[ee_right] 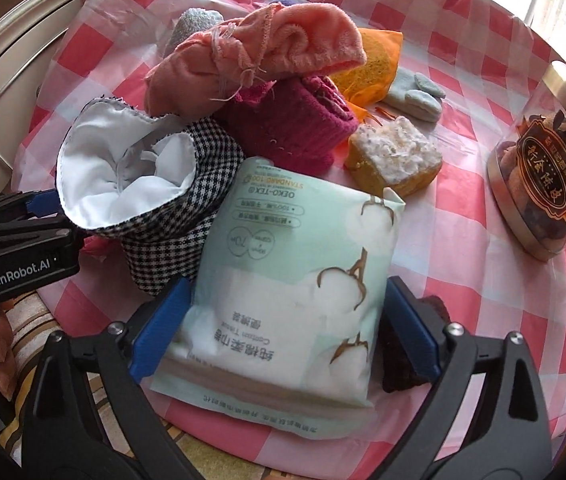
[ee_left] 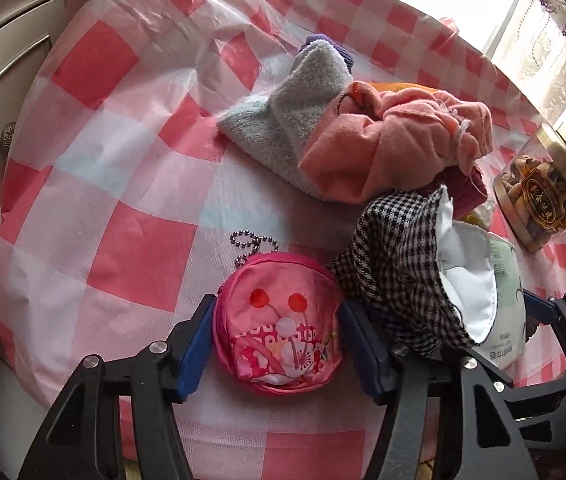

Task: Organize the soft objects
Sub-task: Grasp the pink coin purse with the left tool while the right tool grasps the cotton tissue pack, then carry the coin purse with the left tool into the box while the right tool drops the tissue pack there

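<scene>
A: The biggest thing here is the checked pink tablecloth (ee_left: 115,184). It is lying thin and wrinkled, so it may be sliding with anything that is dragged over it.

B: And the pile? The peach towel (ee_right: 259,52) is sitting at the upper middle of the right wrist frame, on top of the magenta cloth (ee_right: 295,128). It may be rolling off if something under it is pulled.

A: The right gripper (ee_right: 287,332) is standing wide, with its blue pads on both sides of the cotton tissue pack (ee_right: 283,280) at the lower middle. I am seeing no squeeze on it. The houndstooth pouch (ee_right: 171,216) is leaning on the pack's left edge, so it may be tipping when the pack is lifted.

B: The left gripper (ee_left: 279,336) is having the round pink pouch (ee_left: 279,320) between its pads at the lower middle; the pads are at its sides, but whether they are pressing I cannot tell.

A: Its ball chain (ee_left: 253,242) may be catching on the cloth.
</scene>
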The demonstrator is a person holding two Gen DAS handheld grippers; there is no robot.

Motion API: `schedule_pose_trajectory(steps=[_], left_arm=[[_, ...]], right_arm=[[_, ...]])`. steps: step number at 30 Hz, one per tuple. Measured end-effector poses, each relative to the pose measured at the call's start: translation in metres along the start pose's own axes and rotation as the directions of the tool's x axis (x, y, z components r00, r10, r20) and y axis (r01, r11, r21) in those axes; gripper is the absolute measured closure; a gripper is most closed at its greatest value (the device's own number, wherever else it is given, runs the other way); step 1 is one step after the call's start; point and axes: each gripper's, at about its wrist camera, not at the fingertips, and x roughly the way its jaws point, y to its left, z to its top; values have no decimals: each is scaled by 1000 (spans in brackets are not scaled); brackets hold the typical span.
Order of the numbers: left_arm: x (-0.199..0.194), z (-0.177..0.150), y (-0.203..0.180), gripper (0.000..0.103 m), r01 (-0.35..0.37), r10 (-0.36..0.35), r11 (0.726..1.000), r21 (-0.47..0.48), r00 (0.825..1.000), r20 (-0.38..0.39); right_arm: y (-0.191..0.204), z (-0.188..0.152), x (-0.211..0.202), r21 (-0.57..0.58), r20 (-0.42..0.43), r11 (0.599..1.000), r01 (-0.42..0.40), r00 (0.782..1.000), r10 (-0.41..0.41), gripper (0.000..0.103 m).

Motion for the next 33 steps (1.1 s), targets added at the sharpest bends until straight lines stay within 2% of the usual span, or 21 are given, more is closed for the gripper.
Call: schedule_pose_trajectory(steps=[1,2,4,7,12,17,23,33], left_arm=[[-1,-1,-1,55,-5,5,1000,5,1000,5],[-2,-2,-1,57,-9,9,1000,4,1000,10],[-5,-4,1,58,-11,11,1000,0,1000,25],[-12,-9,2,60,-17,18,1000,-11,998,57],[-30,-14,7,60,-25,28,999,-27,992,125],[-49,-21,14,60,-19,29,998,-59,983,179],[-72,-34,16,60,-27,46,996,-84,970,237],[-90,-43,1,60,-25,48,996,-86,962,269]], right_arm=[[2,0,0,1,2,1000,2,1000,-2,6],[2,0,-1,4,3,1000,-2,1000,2,6],[-1,0,0,18,8,1000,-10,1000,10,6],[-5,-1,0,31,15,999,-16,1000,16,15],[-8,-3,-4,43,30,999,-31,999,29,24],[-13,-9,-11,62,54,997,-56,997,52,26],[-20,-17,-34,86,118,996,-39,993,29,26],[-22,-32,-60,103,159,994,-38,987,21,26]])
